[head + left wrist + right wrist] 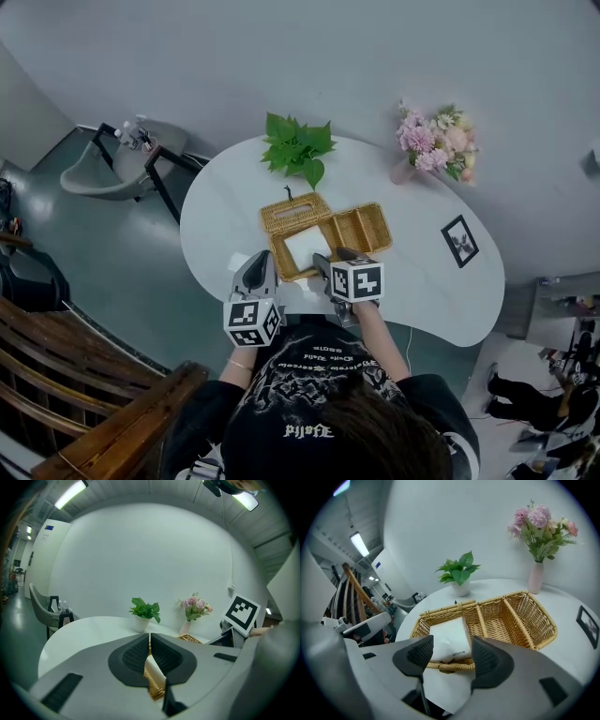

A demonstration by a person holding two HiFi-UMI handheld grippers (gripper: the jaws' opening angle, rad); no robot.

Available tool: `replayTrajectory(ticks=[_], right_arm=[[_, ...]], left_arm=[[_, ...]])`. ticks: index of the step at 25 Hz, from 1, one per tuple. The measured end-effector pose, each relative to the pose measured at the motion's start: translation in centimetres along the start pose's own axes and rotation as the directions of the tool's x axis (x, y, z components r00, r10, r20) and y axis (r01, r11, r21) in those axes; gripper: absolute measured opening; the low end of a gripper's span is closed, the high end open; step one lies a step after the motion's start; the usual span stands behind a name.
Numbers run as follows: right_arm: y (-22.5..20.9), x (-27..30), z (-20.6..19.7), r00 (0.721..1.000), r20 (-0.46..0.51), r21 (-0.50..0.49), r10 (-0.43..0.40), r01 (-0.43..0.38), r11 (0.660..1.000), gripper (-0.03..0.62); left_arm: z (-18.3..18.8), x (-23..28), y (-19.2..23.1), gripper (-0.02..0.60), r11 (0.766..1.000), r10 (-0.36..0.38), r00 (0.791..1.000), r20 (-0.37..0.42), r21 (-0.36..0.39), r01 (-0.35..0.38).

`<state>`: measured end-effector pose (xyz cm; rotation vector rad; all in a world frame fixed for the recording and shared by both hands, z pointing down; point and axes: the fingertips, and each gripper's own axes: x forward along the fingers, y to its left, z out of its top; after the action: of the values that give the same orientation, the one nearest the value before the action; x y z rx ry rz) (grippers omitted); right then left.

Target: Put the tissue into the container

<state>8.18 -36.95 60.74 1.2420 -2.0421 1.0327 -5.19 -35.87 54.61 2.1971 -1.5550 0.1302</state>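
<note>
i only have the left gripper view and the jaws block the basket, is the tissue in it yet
Observer: Yes. The tissue lies flat in the big compartment of the basket.
Operator: what about the other compartments
Observer: Both small ones are empty.
Operator: is the right hand-held gripper holding anything
Observer: No. The right hand-held gripper is empty, with its jaws apart, just short of the basket's near rim.
</note>
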Motion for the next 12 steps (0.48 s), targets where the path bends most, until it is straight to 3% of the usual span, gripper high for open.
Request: replayTrajectory(ticks=[7, 10, 12], right_arm=[[0.3, -2.0, -0.2, 0.984, 0.177, -0.039, 0.011, -0.004, 0.999, 0.262], [0.0, -3.0, -0.2, 0.969, 0.245, -0.060, -0.019, 0.034, 0.998, 0.258], [-0.2, -3.6, -0.3, 0.960, 0.274, -0.061, -0.050, 0.069, 0.996, 0.191]], left_arm=[[-0.5, -0.8, -0.8, 0.031, 1.000, -0.016, 1.000, -0.012, 0.023, 0.016], [-1.1, -1.1, -1.3, 0.031, 0.999, -0.029, 0.999, -0.026, 0.041, 0.030], [-1.6, -1.4, -1.6, 0.031, 0.997, -0.037, 0.998, -0.043, 0.060, 0.040]])
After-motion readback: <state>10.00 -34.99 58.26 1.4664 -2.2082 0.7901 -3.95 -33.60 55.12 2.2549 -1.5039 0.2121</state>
